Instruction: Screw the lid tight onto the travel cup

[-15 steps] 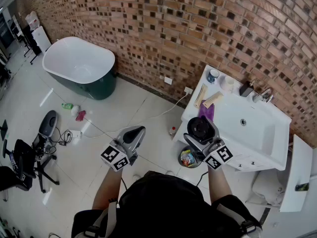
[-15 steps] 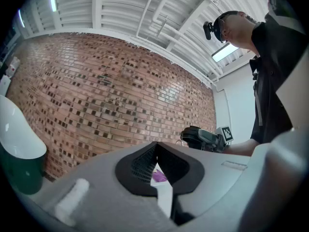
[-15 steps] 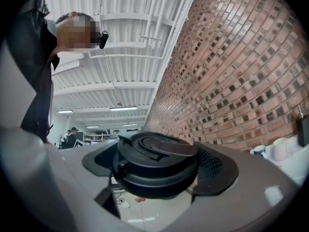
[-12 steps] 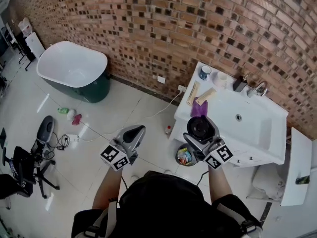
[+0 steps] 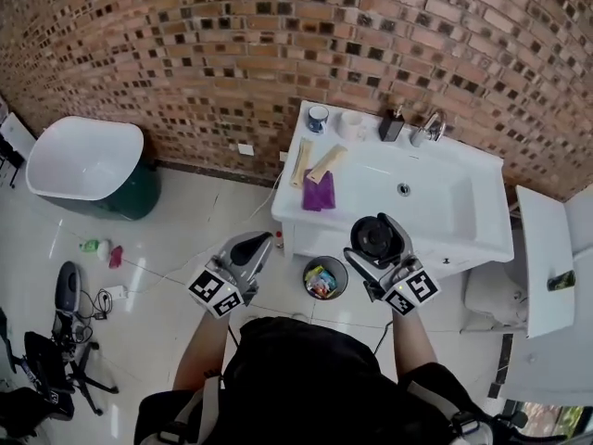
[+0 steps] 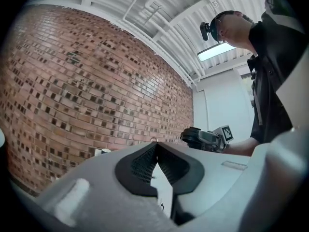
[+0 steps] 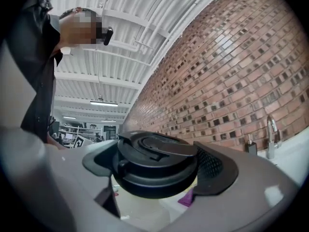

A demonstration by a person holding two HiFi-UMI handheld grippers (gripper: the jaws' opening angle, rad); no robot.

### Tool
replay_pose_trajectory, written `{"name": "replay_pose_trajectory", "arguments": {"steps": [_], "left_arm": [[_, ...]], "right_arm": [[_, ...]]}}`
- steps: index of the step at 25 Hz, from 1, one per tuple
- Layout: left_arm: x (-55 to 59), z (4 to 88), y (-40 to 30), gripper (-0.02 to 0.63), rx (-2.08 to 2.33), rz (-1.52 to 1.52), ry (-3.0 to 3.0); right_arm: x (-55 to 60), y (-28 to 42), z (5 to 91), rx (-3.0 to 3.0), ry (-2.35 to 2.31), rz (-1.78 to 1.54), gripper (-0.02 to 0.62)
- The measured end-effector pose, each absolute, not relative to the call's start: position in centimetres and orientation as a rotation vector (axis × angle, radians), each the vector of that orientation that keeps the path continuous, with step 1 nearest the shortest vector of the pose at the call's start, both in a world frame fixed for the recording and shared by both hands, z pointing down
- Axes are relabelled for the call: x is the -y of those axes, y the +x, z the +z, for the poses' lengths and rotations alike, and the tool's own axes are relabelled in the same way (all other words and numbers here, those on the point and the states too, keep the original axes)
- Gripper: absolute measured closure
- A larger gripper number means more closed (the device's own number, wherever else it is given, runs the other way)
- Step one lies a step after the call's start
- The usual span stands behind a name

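Observation:
The travel cup, a cream body [image 7: 141, 210] under a black lid [image 7: 154, 161], stands upright between the pads of my right gripper [image 7: 158, 170], which is shut on it with its jaws wide apart. In the head view the lid [image 5: 376, 237] faces up inside the right gripper [image 5: 379, 245], held in the air in front of the white washbasin unit. My left gripper [image 5: 248, 250] hangs level with it on the left, shut with nothing in it; its pads [image 6: 145, 164] meet in the left gripper view. The two grippers are about a hand's width apart.
A white washbasin unit [image 5: 463, 235] stands against the brick wall, with a faucet [image 5: 428, 124], a mug [image 5: 318, 117] and a purple cloth [image 5: 319, 193] on it. A small bin [image 5: 324, 277] sits on the floor below. A bathtub [image 5: 82, 160] is far left, a white shelf [image 5: 545, 258] at right.
The head view has swung right: the bathtub has slid left and the washbasin has moved toward the centre. Both grippers keep their places in the view, the cup still held.

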State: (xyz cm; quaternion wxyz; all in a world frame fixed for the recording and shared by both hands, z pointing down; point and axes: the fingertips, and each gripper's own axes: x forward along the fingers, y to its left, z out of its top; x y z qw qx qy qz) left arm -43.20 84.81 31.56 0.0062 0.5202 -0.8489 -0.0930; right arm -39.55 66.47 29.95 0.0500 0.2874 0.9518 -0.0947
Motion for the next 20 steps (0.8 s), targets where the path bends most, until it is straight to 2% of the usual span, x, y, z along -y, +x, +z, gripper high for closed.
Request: {"name": "replay_pose_trajectory", "arguments": {"steps": [20], "left_arm": [[-77.7, 30.8, -45.5, 0.603, 2.214, -0.308, 2.117]], "right_arm": [[-62.9, -34.8, 28.3, -2.980, 0.223, -0.261, 0.120]]}}
